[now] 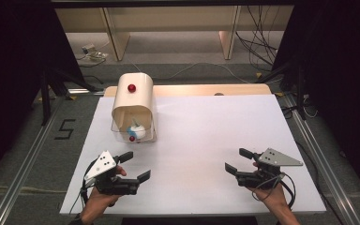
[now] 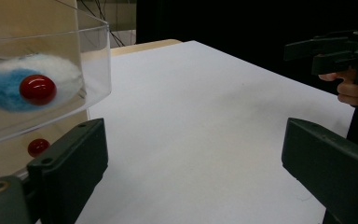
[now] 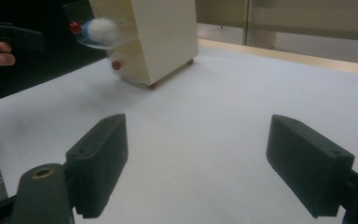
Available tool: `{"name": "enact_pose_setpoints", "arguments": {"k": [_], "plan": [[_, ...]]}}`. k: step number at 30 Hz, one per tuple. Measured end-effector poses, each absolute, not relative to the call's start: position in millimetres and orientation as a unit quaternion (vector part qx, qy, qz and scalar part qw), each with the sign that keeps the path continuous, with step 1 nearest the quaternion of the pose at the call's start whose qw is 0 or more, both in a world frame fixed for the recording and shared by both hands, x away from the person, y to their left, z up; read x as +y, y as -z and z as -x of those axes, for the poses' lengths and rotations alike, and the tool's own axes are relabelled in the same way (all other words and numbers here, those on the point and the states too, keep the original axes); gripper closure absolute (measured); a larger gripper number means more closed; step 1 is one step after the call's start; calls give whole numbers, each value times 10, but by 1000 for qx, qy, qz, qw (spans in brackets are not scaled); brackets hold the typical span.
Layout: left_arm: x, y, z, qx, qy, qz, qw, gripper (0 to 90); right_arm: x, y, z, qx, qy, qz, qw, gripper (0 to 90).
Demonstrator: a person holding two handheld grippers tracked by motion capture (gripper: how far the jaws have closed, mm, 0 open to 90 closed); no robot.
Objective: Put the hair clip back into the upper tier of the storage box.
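Both grippers are resting low on the white worktop (image 1: 206,136), jaws wide, holding nothing. The left gripper (image 1: 133,166) is sitting nearest the cream cabinet (image 1: 132,101), whose clear drawer (image 2: 51,79) is standing pulled out with a blue-and-white fluffy toy (image 2: 32,81) inside. The right gripper (image 1: 236,161) is sitting well apart.

Risk: a hard push on the red knob (image 2: 37,89) may be sliding the light cabinet.

The left gripper view is showing a second knob (image 2: 38,147) below.

White tabletop (image 1: 215,136), wooden edge at far side. Grey carpeted floor (image 1: 23,150) around, marked with a black "5" (image 1: 64,129). Loose cables (image 1: 258,35) beyond, near pale wooden furniture legs (image 1: 115,35).
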State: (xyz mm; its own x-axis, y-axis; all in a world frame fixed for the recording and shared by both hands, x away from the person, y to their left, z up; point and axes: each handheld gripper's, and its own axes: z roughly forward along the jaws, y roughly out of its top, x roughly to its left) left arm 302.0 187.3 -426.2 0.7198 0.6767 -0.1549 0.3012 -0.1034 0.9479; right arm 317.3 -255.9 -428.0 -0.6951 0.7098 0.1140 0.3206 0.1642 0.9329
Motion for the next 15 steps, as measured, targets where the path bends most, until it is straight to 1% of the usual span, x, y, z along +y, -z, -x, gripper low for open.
{"name": "enact_pose_setpoints", "arguments": {"k": [15], "plan": [[1866, 4266, -3018, 338, -159, -726, 577, 68, -2608, 4344, -3127, 744, -537, -355, 179, 216]]}}
